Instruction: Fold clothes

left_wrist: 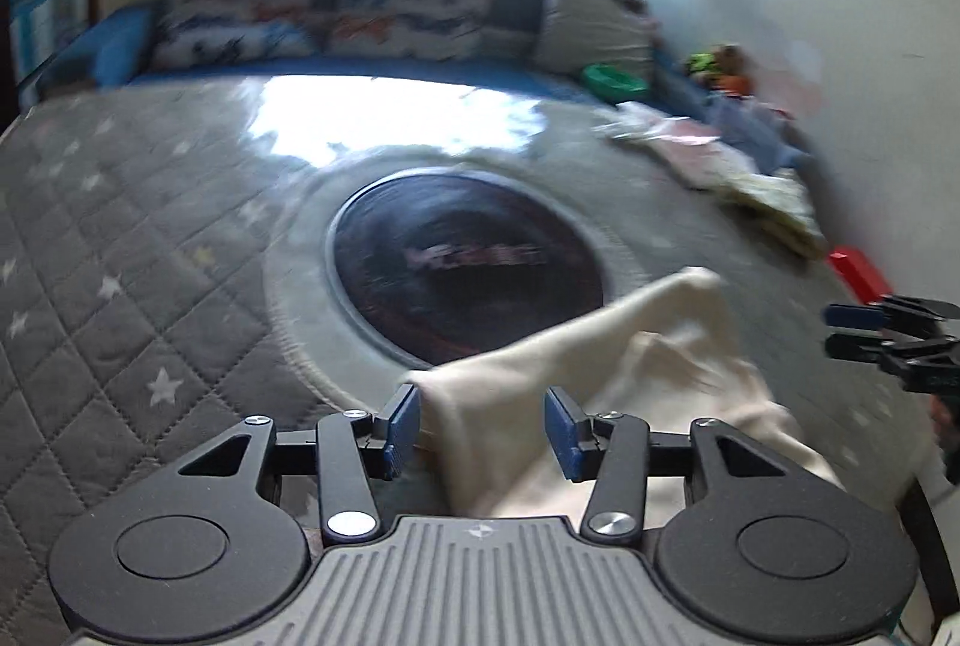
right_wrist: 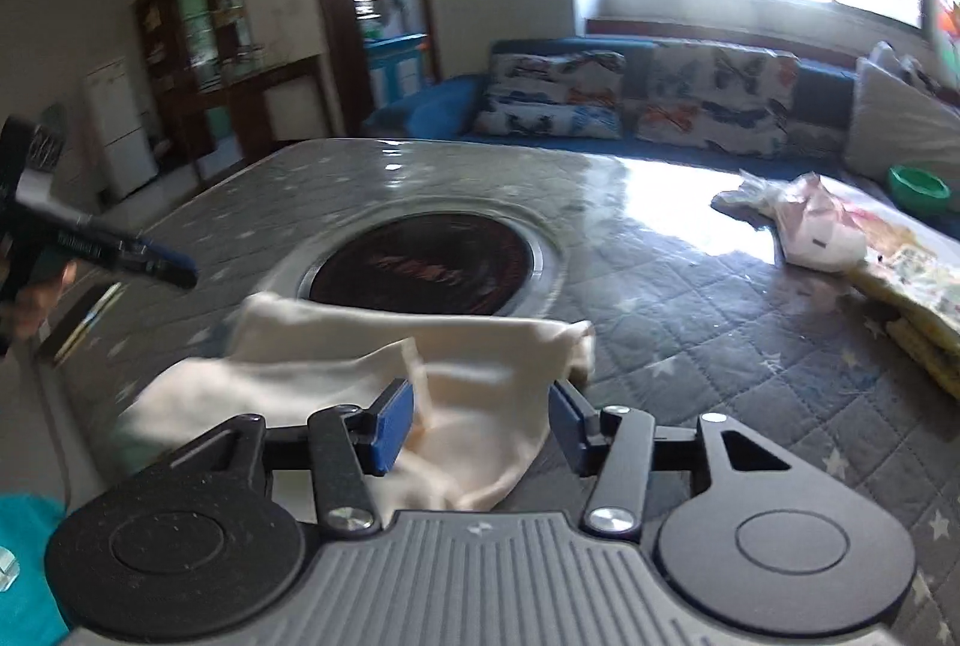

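Your left gripper [left_wrist: 480, 427] and right gripper [right_wrist: 481, 421] both gape, released. The cream garment [right_wrist: 480, 376] lies between their fingers, seemingly crumpled, though blurred.

Both wrist views look low and close across the quilted table [left_wrist: 108, 238], sharing its dark round inset [right_wrist: 420, 265].

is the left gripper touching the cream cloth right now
Cannot tell. In the left wrist view the left gripper is open with the cream cloth between its pads; the left pad meets the cloth's edge, but motion blur hides any gap.
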`<state>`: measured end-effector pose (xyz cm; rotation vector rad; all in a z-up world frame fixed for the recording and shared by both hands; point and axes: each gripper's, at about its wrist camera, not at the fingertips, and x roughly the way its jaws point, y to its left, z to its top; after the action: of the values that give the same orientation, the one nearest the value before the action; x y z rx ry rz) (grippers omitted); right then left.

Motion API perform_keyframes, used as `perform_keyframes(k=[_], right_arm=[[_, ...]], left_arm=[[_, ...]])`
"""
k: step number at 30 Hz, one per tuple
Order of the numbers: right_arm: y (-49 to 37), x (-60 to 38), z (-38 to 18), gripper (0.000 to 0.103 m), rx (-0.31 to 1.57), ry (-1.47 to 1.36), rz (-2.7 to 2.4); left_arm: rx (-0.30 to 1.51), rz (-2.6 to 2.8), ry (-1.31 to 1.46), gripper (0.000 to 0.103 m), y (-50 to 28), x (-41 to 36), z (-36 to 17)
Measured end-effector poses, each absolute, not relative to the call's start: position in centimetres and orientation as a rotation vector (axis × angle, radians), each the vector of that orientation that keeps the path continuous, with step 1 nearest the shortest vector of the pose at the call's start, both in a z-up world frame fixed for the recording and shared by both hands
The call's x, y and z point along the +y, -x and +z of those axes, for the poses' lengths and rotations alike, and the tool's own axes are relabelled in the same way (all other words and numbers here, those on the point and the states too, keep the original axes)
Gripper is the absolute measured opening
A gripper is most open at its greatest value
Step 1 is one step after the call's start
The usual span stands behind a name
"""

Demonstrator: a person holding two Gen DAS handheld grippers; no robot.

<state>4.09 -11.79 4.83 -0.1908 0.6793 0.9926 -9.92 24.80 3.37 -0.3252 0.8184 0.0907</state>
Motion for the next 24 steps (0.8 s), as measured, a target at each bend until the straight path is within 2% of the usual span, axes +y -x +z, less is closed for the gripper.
perform_keyframes(k=[5,8,9,11,13,16,17,20,21,24], right_arm=[[-8.4,-8.9,3.0,0.053,0.716,0.124,0.951],[-10.5,-7.6,1.9,0.053,0.757,0.081,0.942],[-11.2,-7.1,1.5,0.053,0.771,0.074,0.935],[-12.1,-6.4,0.9,0.052,0.793,0.061,0.926],[-12.8,-5.8,0.2,0.051,0.819,0.059,0.922],[-13.4,-5.0,-0.8,0.045,0.853,0.064,0.896],[-13.5,-5.0,-1.1,0.04,0.861,0.06,0.889],[-13.7,-5.0,-1.4,0.015,0.87,0.044,0.874],[-13.7,-5.1,-1.3,0.011,0.867,0.035,0.876],[-13.2,-6.2,-0.5,0.008,0.855,0.0,0.911]], left_arm=[[0.854,0.082,0.369,0.055,7.4,25.6,1.0],[0.863,0.07,0.376,0.052,6.5,25.7,0.3],[0.865,0.067,0.377,0.048,6.4,25.7,0.2],[0.874,0.061,0.384,0.026,6.1,25.8,-0.1],[0.87,0.06,0.405,0.017,6.0,26.0,-0.3],[0.835,0.051,0.43,0.013,6.1,26.2,-0.1],[0.82,0.043,0.432,0.012,6.2,26.1,0.2],[0.761,-0.015,0.431,0.011,7.0,25.5,1.4],[0.739,-0.038,0.43,0.011,7.4,25.3,1.9],[0.675,-0.113,0.419,0.011,8.5,24.6,3.4]])
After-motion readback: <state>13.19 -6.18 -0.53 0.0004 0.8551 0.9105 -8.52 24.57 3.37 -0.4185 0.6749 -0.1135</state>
